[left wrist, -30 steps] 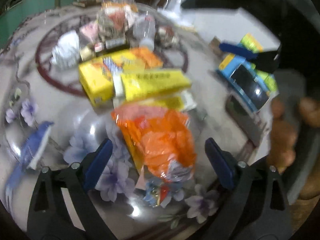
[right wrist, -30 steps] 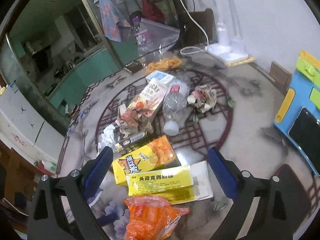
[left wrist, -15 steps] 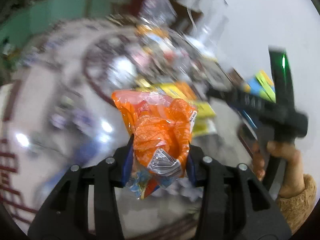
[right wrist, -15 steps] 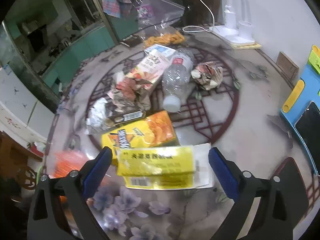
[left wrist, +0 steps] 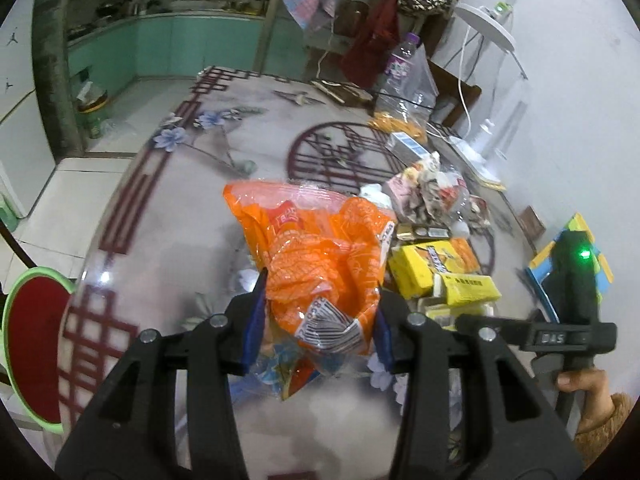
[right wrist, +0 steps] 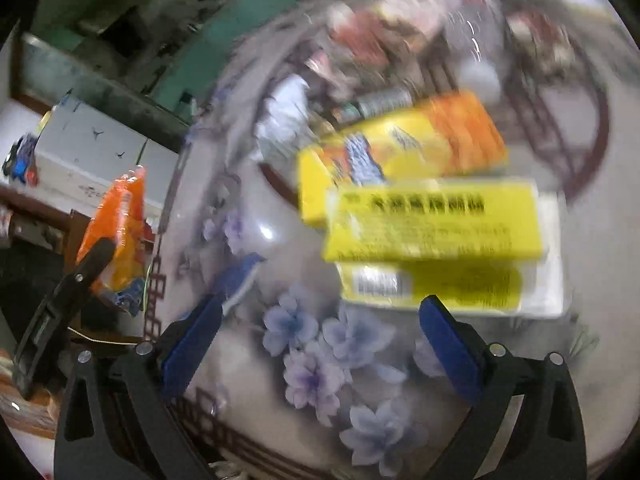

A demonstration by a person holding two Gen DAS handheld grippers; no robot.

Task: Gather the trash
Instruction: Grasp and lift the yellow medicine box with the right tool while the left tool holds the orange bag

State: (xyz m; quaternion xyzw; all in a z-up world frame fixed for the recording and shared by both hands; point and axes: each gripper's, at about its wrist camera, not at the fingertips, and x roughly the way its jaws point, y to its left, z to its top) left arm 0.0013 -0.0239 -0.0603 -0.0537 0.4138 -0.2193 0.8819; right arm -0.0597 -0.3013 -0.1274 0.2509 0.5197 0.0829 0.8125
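With its jaws clamped low on the crinkled orange plastic snack bag point(left wrist: 320, 256), the left gripper point(left wrist: 318, 330) holds it above the table's left edge; slick film could slip free. Right gripper point(right wrist: 320, 332), jaws apart, nears the yellow cardboard box point(right wrist: 432, 220).

Dim indoor light; glare spots on the glossy table point(left wrist: 168, 240); right wrist view motion-blurred, left sharper; fisheye-bent, dark-cornered edges
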